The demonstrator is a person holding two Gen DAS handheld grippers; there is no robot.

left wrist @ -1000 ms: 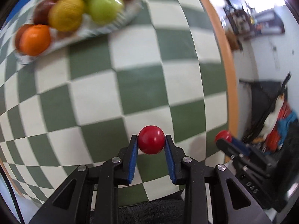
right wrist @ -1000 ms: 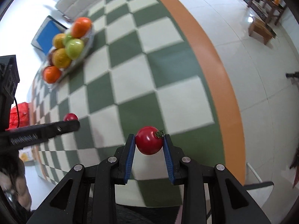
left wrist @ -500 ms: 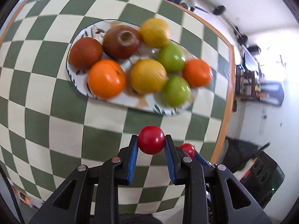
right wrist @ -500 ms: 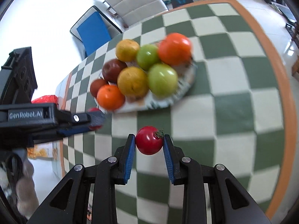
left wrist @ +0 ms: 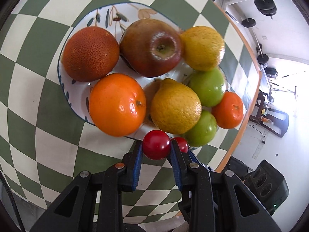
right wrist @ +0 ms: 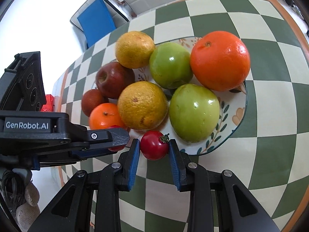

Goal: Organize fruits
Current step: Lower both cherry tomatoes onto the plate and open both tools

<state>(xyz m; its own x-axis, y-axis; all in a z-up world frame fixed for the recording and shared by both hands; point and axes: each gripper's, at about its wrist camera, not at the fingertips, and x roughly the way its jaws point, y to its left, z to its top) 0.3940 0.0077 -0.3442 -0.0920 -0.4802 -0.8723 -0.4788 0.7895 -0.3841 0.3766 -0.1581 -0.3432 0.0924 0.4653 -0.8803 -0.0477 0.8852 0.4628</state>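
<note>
Tomatoes sit clenched in both our grippers, left (left wrist: 156,147) and right (right wrist: 154,148), side by side at the plate's (right wrist: 227,135) rim.

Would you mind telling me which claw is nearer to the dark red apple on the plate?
Left. The left claw sits on the side of the dark red apple; the right claw is by the green fruit.

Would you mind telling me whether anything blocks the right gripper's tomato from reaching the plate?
The tomato hangs at the plate rim. Fruit crowds the plate: the green apple and yellow orange sit just beyond, leaving only a narrow gap.
</note>
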